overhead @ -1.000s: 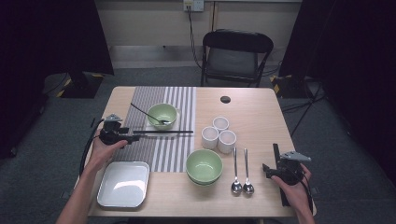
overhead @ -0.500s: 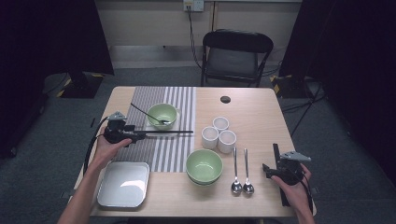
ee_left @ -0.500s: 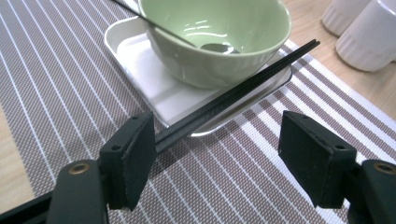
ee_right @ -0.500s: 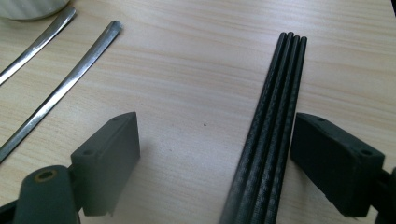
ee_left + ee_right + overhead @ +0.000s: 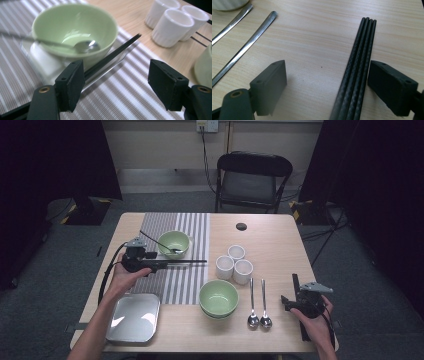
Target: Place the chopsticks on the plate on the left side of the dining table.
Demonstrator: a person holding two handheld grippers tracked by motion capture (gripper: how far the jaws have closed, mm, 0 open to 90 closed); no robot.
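Note:
My left gripper (image 5: 158,263) hovers over the striped mat (image 5: 186,285), pointing right, jaws open (image 5: 115,65). A pair of black chopsticks (image 5: 190,262) lies on the mat under it; in the left gripper view the chopsticks (image 5: 117,51) run past the left jaw, and the pads do not press on them. Just beyond stands a green bowl (image 5: 174,243) with a spoon (image 5: 85,46) in it. My right gripper (image 5: 296,295) rests near the table's right front corner, open (image 5: 327,68). A bundle of black chopsticks (image 5: 358,62) lies on the wood between its jaws, close to the right one.
Three white cups (image 5: 234,265) stand mid-table and a second green bowl (image 5: 218,297) sits in front of them. Two spoons (image 5: 258,305) lie beside that bowl. A metal tray (image 5: 134,317) is at the front left. A small dark disc (image 5: 241,226) lies near the far edge, with a chair (image 5: 252,180) beyond.
My left gripper has slid to the right along the chopsticks on the mat and risen a little. The chopsticks stayed in place. The right hand has kept still.

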